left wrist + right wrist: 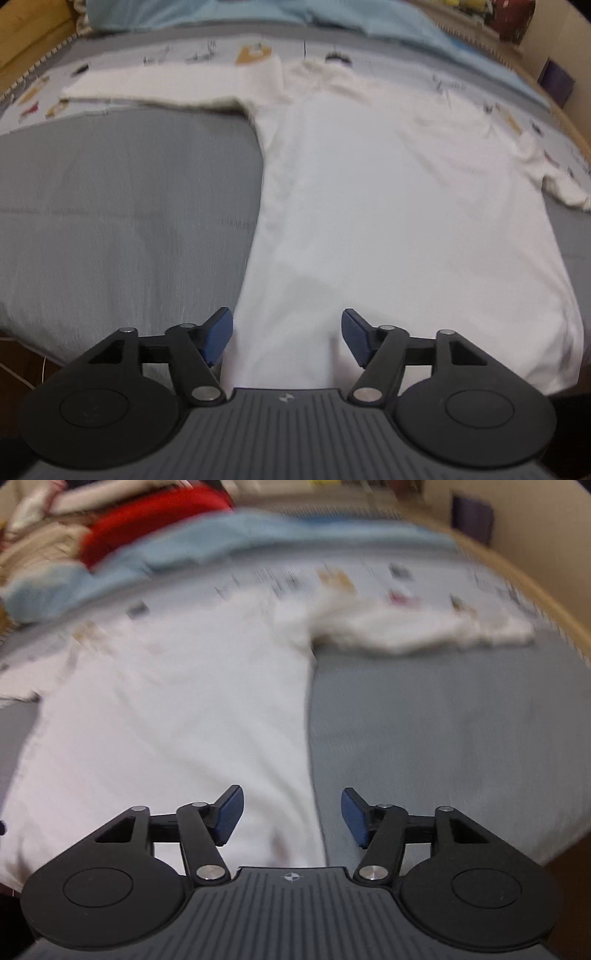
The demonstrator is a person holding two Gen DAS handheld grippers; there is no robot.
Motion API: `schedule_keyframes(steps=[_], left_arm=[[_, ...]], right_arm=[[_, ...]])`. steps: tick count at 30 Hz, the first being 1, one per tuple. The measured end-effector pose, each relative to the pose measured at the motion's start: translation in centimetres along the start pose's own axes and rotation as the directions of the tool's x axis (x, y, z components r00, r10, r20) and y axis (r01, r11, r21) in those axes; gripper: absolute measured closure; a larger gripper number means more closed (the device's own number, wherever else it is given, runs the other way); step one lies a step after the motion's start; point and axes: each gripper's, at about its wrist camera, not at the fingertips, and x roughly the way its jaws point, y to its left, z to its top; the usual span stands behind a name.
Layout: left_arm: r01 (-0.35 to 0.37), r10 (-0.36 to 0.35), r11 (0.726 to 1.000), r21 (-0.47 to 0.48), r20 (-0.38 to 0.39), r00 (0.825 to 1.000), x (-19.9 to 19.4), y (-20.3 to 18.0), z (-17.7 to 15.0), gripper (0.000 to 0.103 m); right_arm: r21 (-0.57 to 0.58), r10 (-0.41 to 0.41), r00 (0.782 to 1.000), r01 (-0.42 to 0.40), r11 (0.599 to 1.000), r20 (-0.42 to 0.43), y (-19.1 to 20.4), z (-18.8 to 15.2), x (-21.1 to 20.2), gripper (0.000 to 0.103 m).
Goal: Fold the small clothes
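Note:
A white long-sleeved shirt [388,206] lies spread flat on a grey bed cover [122,221], neck at the far end, hem toward me. Its left sleeve [166,86] stretches out flat; its right sleeve [413,627] lies rumpled. My left gripper [287,338] is open and empty over the shirt's lower left edge near the hem. My right gripper [291,818] is open and empty over the shirt's [166,716] lower right edge, where it meets the grey cover [443,731]. The right wrist view is blurred.
A patterned sheet [207,55] and a light blue blanket [221,11] lie beyond the shirt. A red item [147,520] and beige fabric sit at the far left in the right wrist view. A wooden bed frame [26,33] borders the mattress.

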Motion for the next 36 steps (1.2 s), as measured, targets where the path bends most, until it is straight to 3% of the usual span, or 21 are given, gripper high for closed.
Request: schedule_keyframes(steps=[4,9,12,18,22,26,29,36], left_arm=[[-0.019,0.015,0.999,0.031,0.134,0.991,-2.1,-0.9,0.8,0.023],[-0.049,0.021,0.994,0.099,0.269,0.963,-4.5,-1.9,1.2,0.018],[-0.042,0.015,0.995,0.091,0.286,0.958,-4.8,-2.0,1.6,0.017],[-0.046,0.019,0.996,0.079,0.311,0.950,-4.7,-1.7,2.4,0.017],[0.000,-0.025,0.996,0.088,0.280,0.960,-3.8,-1.7,2.9,0.017],[0.003,-0.023,0.998,0.067,0.301,0.953,-3.8,-1.6,3.6,0.016],[0.001,-0.023,0.998,0.069,0.310,0.950,-3.8,-1.9,4.1,0.016],[0.021,-0.037,0.998,0.051,0.336,0.941,-4.0,-2.5,6.8,0.016]], right_arm=[[-0.053,0.040,0.993,-0.034,0.998,0.109,1.2,0.4,-2.2,0.038],[-0.040,-0.091,0.975,0.101,0.994,0.205,1.2,1.7,-3.5,0.041],[0.039,-0.105,0.952,0.098,0.994,0.287,0.3,3.9,-5.3,0.041],[0.056,-0.069,0.927,0.052,0.997,0.370,-0.4,6.7,-6.8,0.046],[0.075,-0.001,0.900,-0.036,0.997,0.435,-0.8,7.0,-7.6,0.046],[0.072,0.064,0.886,-0.109,0.991,0.459,0.5,6.7,-7.7,0.046],[0.023,0.070,0.894,-0.089,0.996,0.442,1.9,6.9,-7.0,0.045],[0.040,0.062,0.914,-0.085,0.996,0.402,2.6,8.0,-5.0,0.044]])
